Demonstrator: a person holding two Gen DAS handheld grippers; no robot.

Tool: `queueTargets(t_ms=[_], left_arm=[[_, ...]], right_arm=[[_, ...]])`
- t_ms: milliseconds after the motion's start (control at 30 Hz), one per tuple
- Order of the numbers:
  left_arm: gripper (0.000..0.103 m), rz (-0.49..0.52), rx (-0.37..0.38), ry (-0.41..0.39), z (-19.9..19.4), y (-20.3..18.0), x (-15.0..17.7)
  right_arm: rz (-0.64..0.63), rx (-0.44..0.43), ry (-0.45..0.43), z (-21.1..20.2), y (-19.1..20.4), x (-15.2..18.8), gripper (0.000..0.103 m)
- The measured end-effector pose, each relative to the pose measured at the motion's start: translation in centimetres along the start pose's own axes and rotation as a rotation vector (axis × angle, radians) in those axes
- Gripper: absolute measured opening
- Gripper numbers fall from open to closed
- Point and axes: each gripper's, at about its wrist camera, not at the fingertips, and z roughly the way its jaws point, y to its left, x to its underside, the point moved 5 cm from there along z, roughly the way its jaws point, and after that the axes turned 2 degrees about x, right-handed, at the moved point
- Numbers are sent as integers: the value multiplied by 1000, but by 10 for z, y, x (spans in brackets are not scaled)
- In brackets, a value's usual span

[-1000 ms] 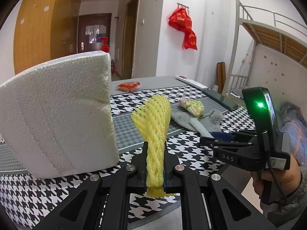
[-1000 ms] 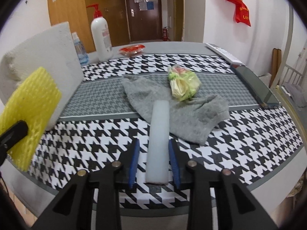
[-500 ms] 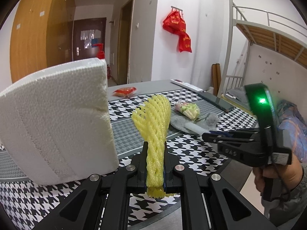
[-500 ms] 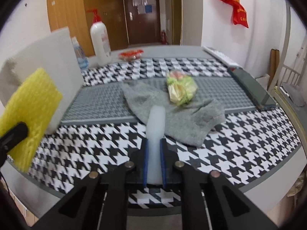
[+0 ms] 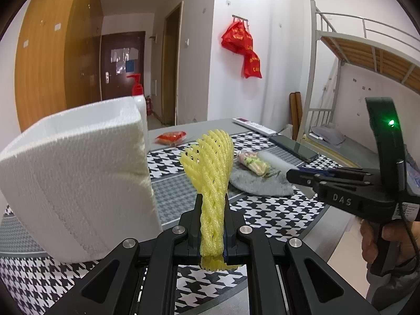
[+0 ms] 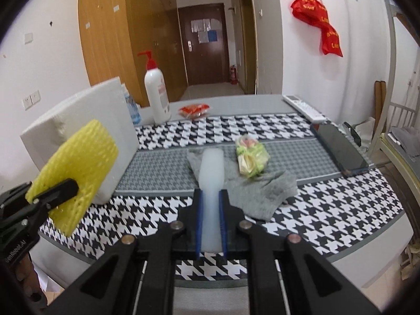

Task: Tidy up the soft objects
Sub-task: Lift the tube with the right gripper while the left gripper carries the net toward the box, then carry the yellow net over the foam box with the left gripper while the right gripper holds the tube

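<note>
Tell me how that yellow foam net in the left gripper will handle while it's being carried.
The yellow foam net is probably very light: its free end stands up unsupported above the left gripper. It likely squashes easily, since it narrows sharply where the jaws pinch it. Its open mesh should grip rather than slip, though a snag on the white foam block seems possible.

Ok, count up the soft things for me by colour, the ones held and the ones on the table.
Yellow: 1, foam net in the left gripper.
White: 1, foam tube in the right gripper.
Grey: 1, cloth on the table.
Green: 1, crumpled bag on the cloth.
Total: 4.
</note>
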Motion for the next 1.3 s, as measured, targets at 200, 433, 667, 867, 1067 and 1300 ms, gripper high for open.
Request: queueTargets(t_ms=[200, 433, 667, 867, 1067, 1300], left_arm=[[11, 10, -4, -26, -5, -4, -13], [11, 9, -19, -54, -11, -1, -31], [11, 12, -51, -90, -20, 3, -46], [11, -2, -85, -106, -25, 10, -52], [11, 2, -107, -125, -32, 15, -57], [11, -5, -112, -149, -41, 20, -64]], right_arm=[[-4, -28, -51, -16, 0, -13, 14], [9, -57, -117, -30, -4, -32, 14], [-15, -99, -166, -40, 1, -48, 14], [-45, -131, -195, -43, 11, -59, 14], [-61, -148, -203, -43, 17, -65, 14], [-73, -181, -220, -43, 25, -75, 14]])
